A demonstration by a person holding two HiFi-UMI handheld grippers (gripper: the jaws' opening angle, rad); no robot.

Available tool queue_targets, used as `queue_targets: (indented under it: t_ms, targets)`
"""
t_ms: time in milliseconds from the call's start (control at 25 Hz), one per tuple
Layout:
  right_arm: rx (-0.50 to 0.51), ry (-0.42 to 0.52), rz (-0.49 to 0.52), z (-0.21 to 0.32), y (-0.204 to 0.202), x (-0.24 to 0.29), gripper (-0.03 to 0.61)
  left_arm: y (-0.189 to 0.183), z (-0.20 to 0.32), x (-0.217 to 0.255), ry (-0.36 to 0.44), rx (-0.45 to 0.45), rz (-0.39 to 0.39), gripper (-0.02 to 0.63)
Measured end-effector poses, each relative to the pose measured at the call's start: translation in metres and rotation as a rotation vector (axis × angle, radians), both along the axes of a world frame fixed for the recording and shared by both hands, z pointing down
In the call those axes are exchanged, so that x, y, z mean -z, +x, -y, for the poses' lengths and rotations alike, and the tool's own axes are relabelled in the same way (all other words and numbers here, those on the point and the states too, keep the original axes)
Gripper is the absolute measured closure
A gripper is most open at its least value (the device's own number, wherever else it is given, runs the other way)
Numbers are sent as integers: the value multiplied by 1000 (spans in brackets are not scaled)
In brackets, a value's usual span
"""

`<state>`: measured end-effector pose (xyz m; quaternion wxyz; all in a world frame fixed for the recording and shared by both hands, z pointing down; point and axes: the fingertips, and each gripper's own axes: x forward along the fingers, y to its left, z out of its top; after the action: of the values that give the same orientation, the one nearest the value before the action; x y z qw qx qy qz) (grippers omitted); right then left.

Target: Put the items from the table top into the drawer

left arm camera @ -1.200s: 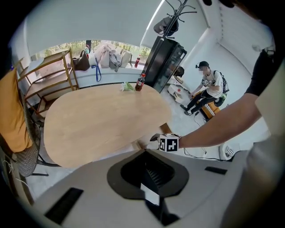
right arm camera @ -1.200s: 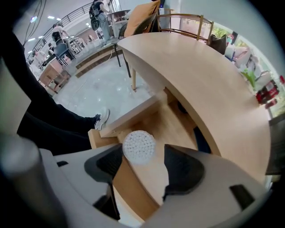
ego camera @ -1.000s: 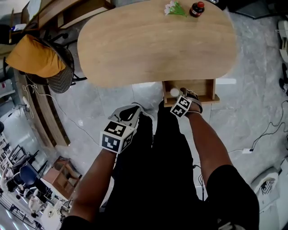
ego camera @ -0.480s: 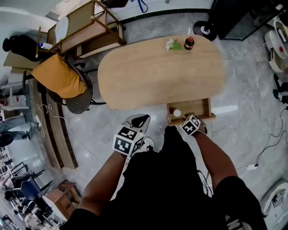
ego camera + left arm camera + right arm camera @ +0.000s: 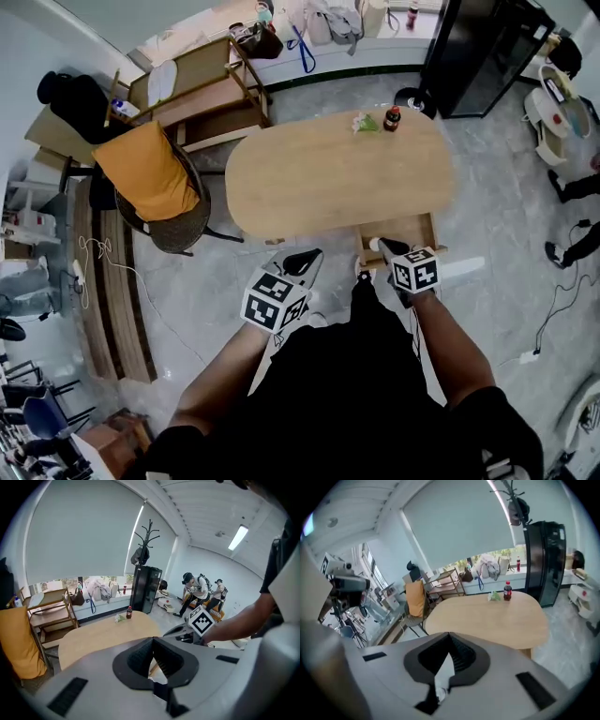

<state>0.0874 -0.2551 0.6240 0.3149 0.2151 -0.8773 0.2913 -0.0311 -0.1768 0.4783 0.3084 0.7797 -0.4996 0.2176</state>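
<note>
step: fetching the next item, as I judge it
left gripper [image 5: 302, 260]: jaws pressed together, empty
right gripper [image 5: 386, 247]: jaws pressed together, empty, above the open drawer [image 5: 417, 228]
bottle [image 5: 392, 118]: upright at the far edge of the table [image 5: 319, 183], flowers [image 5: 364, 123] just beside
advice: open wide first, grip the bottle squarely by its body, keep it upright, avoid brushing the flowers
</note>
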Motion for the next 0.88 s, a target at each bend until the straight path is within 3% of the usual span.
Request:
queue_targets:
  t_ms: [360,560,680,880]
  targets:
    - [-159,239,252,-117,1,183,574,-10,-109,49,149,-22,-80,609]
    - [-236,194,377,-167,18,219,574,-5,-140,41,121,-32,-86,609]
    - [-213,187,408,-188,20,228,575,8,-151,52,147,-70,-79,609]
    - [-65,301,346,-212,25,241,575,31,-153,71,211,-54,-73,609]
